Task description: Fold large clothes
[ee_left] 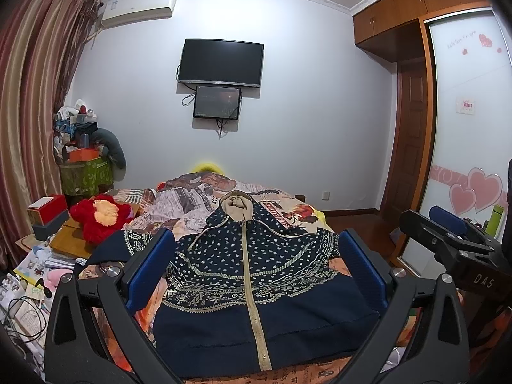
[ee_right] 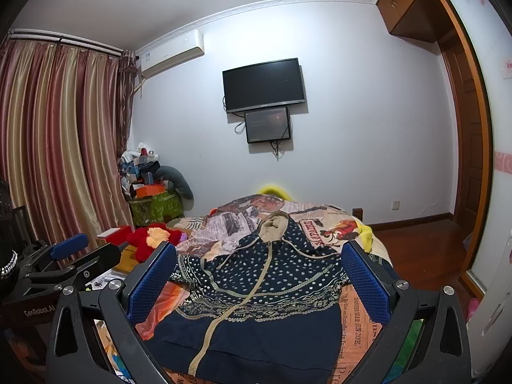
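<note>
A navy hooded jacket with a white dotted pattern, beige zip and beige-lined hood lies flat on the bed, hem toward me, hood at the far end. In the right wrist view the same jacket fills the space ahead. My left gripper hovers over the jacket's hem, open wide, with nothing between its blue pads. Above the same hem my right gripper is likewise open and holds nothing. The right gripper also shows at the right edge of the left wrist view, and the left gripper at the left of the right wrist view.
The bed carries a newspaper-print cover. A red plush toy and piled boxes and papers crowd the left side. Striped curtains hang left, a TV is on the far wall, and a wardrobe stands right over wood floor.
</note>
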`<state>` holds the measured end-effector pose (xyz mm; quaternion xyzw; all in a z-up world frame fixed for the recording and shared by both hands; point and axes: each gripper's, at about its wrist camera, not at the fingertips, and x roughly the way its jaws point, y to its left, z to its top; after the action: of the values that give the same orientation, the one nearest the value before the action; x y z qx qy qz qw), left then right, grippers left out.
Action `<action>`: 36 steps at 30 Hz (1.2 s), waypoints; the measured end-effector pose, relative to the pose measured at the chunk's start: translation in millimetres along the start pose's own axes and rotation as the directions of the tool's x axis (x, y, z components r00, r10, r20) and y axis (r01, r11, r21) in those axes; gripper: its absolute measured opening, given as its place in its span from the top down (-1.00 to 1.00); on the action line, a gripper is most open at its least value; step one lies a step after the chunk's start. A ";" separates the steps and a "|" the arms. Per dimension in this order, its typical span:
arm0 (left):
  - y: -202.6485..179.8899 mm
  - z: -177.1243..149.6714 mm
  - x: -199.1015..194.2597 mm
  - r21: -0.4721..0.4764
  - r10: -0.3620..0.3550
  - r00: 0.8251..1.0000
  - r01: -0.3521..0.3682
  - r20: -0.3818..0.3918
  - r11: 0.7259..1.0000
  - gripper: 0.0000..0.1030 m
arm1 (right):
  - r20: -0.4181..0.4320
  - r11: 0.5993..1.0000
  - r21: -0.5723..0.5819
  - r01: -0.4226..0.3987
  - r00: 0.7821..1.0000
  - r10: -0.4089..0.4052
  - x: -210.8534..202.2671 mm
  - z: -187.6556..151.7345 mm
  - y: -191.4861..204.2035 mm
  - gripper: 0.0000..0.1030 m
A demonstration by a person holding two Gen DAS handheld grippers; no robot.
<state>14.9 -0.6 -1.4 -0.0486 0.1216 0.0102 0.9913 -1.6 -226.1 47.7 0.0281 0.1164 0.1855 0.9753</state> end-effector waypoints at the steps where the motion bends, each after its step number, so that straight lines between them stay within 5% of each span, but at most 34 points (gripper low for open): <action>1: 0.7 0.3 1.2 -0.001 -0.001 1.000 0.001 0.000 1.000 -1.00 | 0.000 1.000 0.000 0.000 1.000 0.000 0.8 -1.0 0.5 -1.00; 13: 46.1 5.3 52.6 -0.033 0.047 0.997 -0.049 -0.063 0.998 -1.00 | -0.061 1.000 -0.009 -0.006 0.998 0.005 42.3 5.9 0.7 -1.00; 20: 125.5 5.3 119.0 -0.096 0.216 0.966 -0.231 -0.143 0.968 -1.00 | -0.175 1.000 0.012 0.012 0.984 -0.010 125.5 1.1 -11.9 -1.00; 25: 193.9 -6.0 167.4 -0.106 0.336 0.917 -0.364 -0.214 0.925 -1.00 | -0.282 0.999 0.001 0.032 0.959 -0.031 203.4 -9.0 -24.1 -1.00; 30: 262.2 -27.0 217.0 -0.108 0.370 0.857 -0.432 -0.358 0.896 -1.00 | -0.396 0.999 -0.029 0.029 0.918 -0.038 287.1 -22.4 -28.7 -1.00; 36: 326.7 -73.9 271.8 -0.151 0.331 0.747 -0.495 -0.577 0.855 -0.99 | -0.516 0.992 -0.121 -0.039 0.856 -0.029 373.5 -41.5 -13.1 -1.00</action>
<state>250.4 319.5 -169.2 -0.1681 0.3955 0.2360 0.8716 330.9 -100.2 -74.7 -0.0845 0.3614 0.1960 0.9077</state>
